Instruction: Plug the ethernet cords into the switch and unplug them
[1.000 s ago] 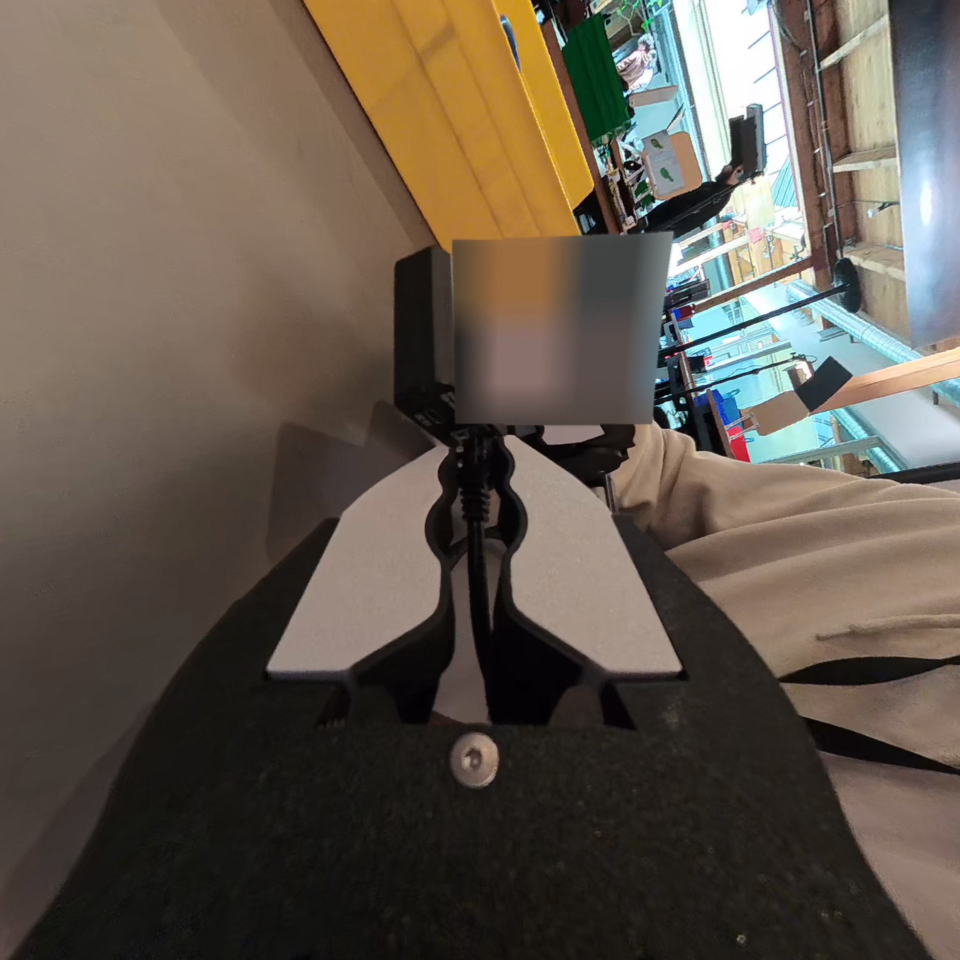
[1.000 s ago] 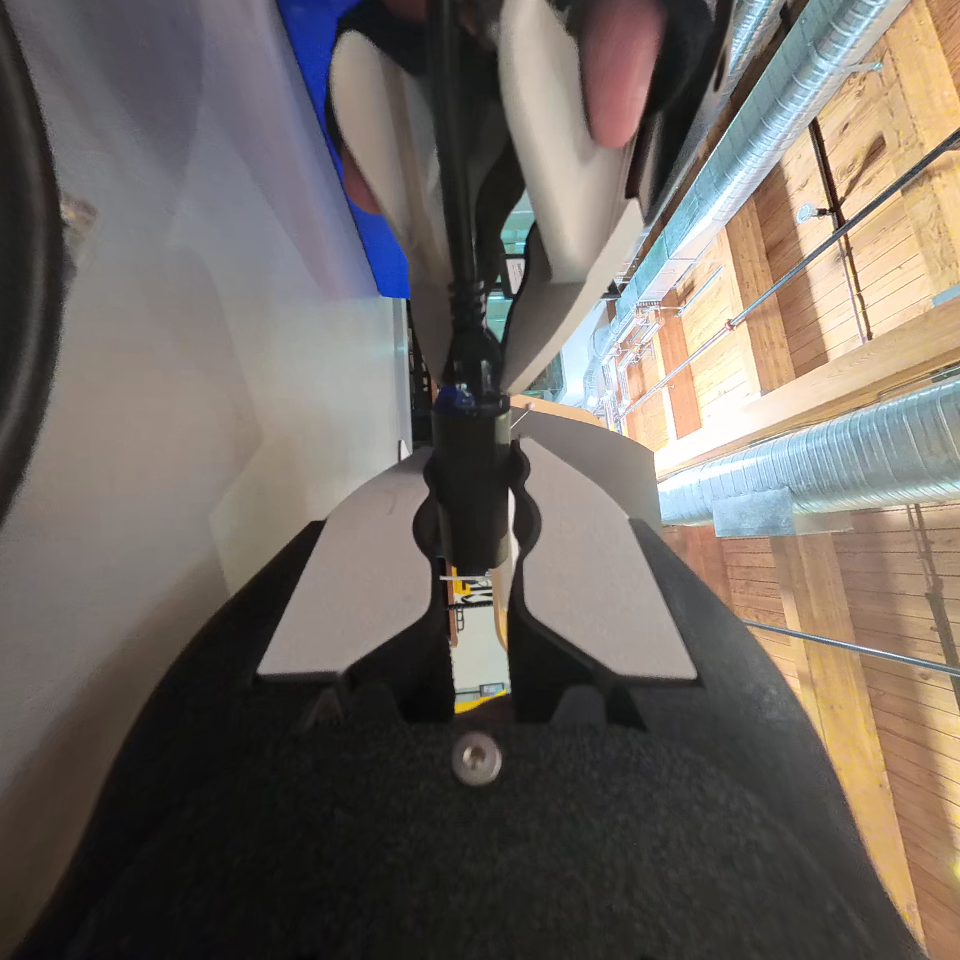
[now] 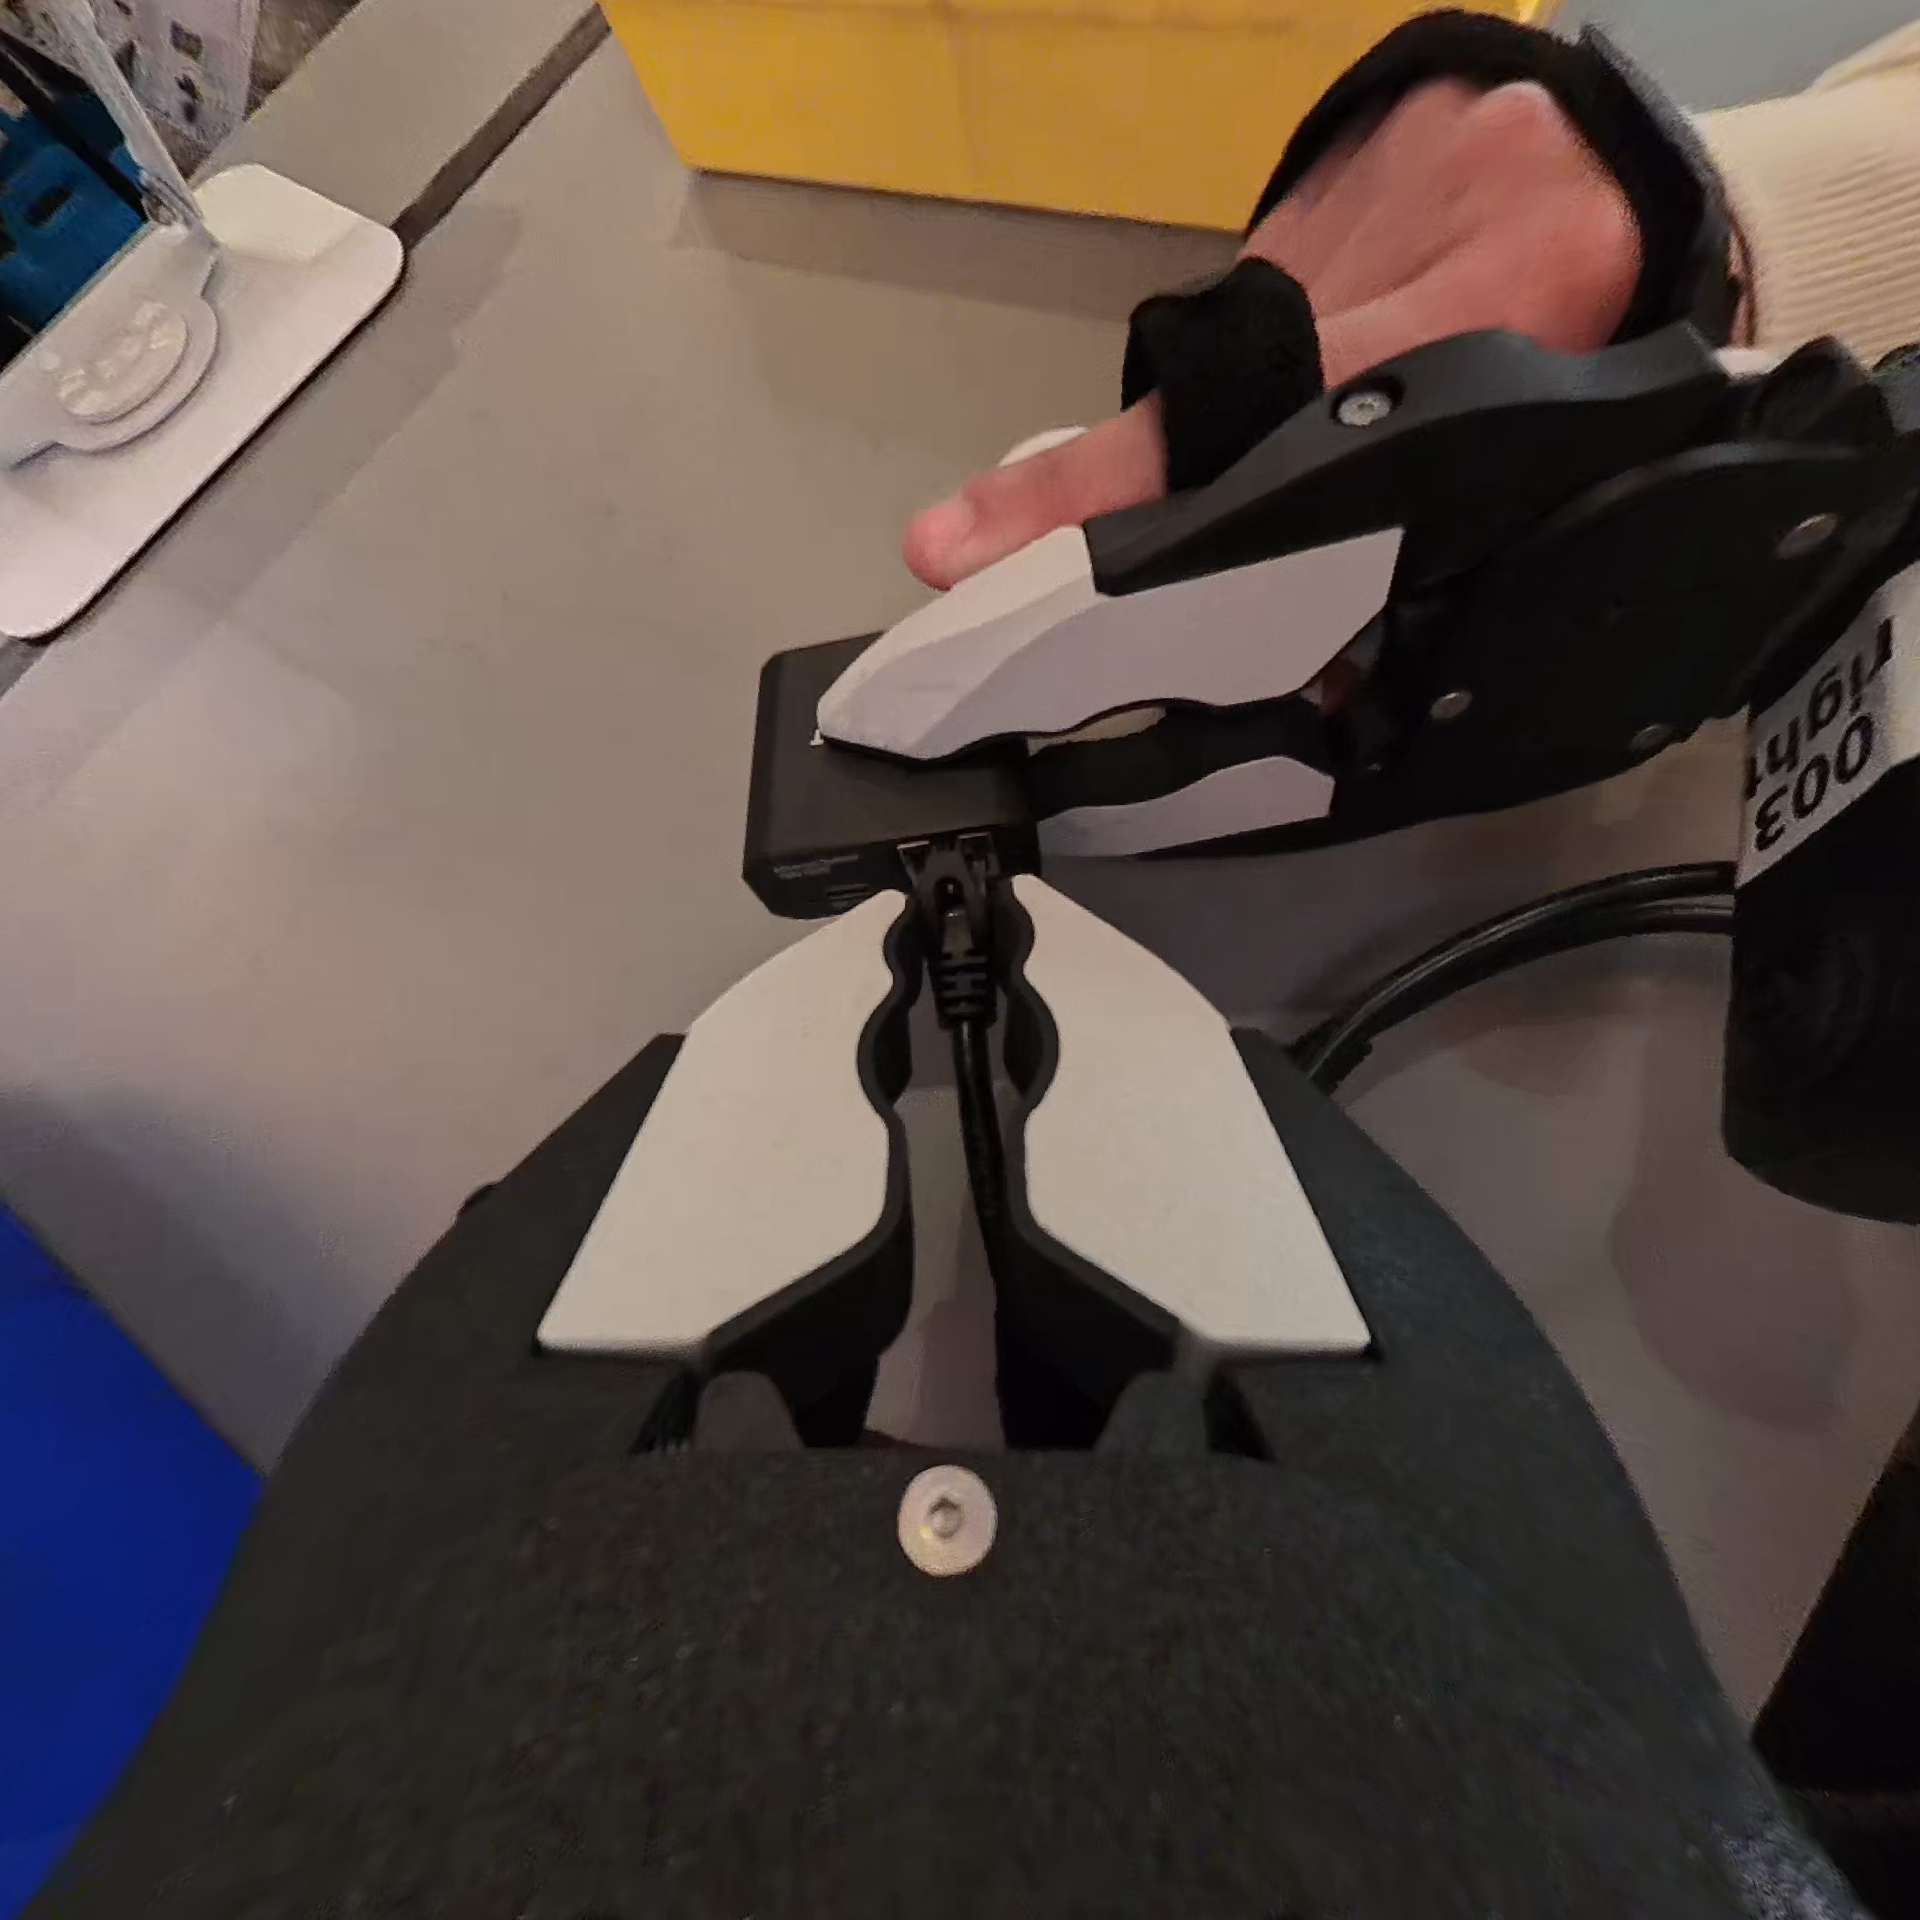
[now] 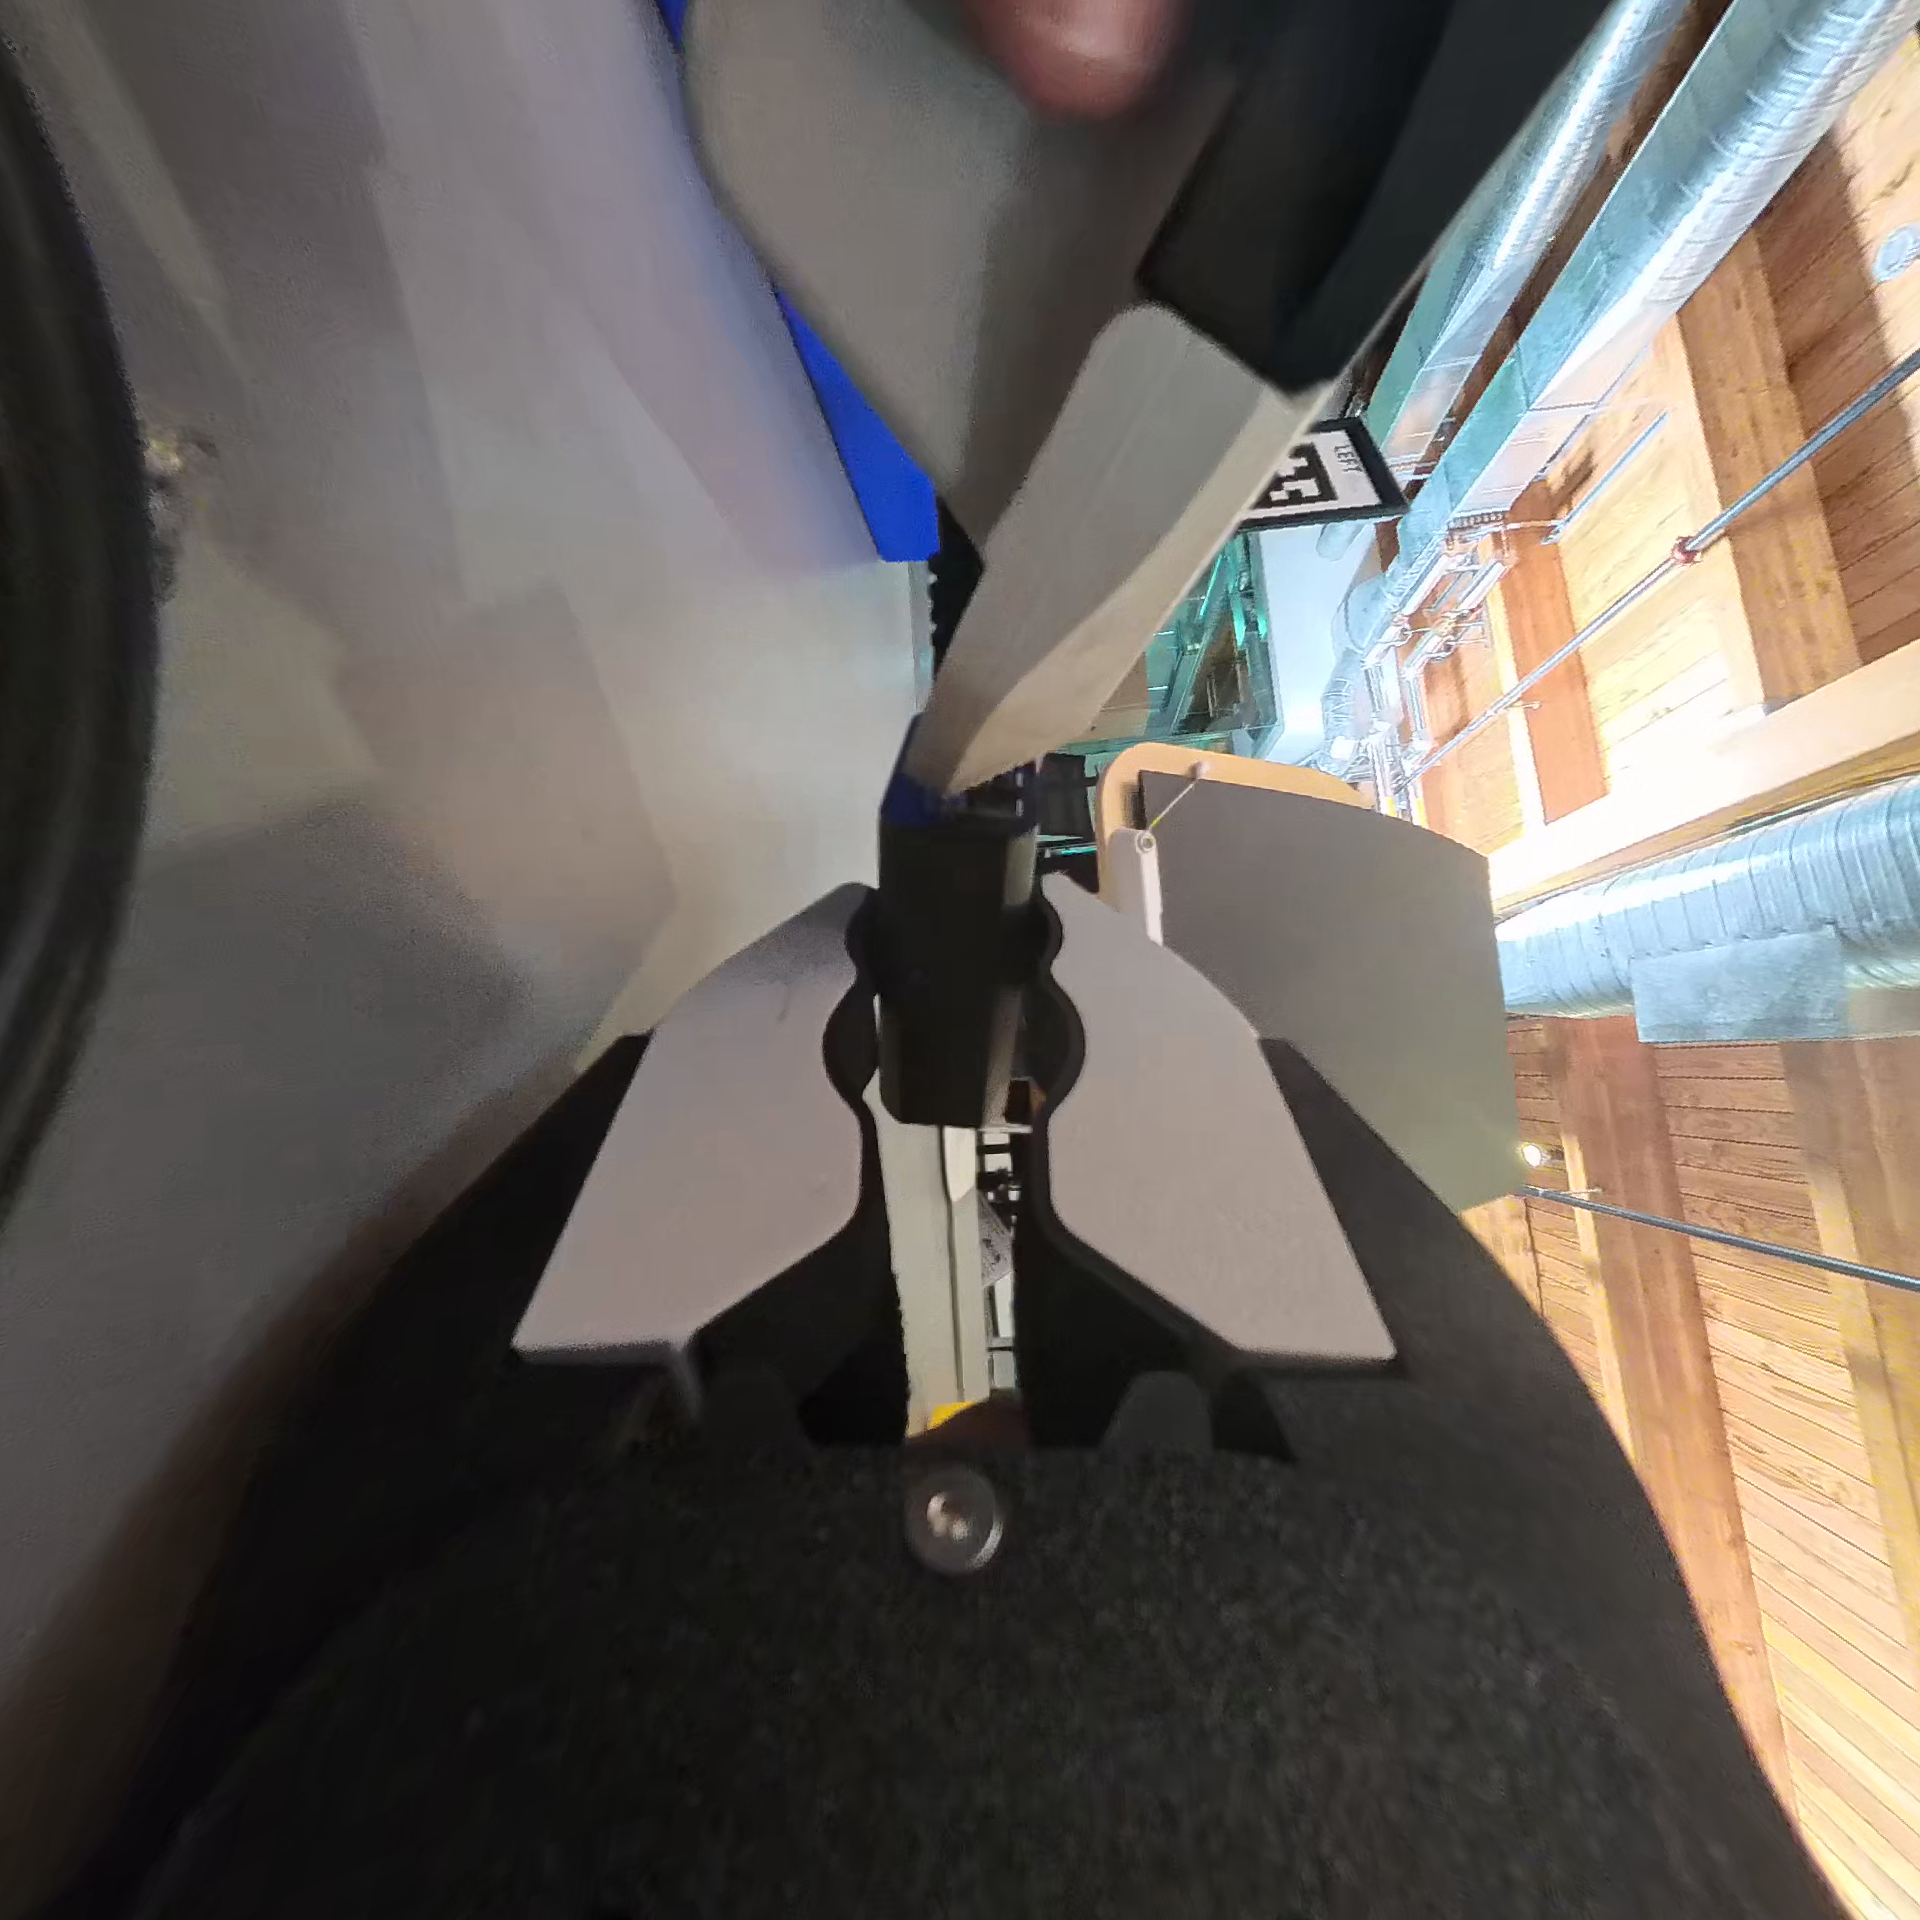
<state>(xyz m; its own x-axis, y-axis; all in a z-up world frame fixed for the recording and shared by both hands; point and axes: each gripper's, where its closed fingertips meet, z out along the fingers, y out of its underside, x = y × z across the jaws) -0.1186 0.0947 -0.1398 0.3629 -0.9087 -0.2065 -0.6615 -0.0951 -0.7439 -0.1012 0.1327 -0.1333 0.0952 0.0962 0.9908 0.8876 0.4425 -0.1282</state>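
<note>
Left wrist view, frame centre: the black switch is now seen level above the grey surface, where a second ago it was turned on its side. The left claw is closed narrowly on the black ethernet cord, whose plug is seated in a port. The right claw is clamped on the switch from the right of frame. The plug-in looks done; unplugging is judged next. A yellow box sits at top.
</note>
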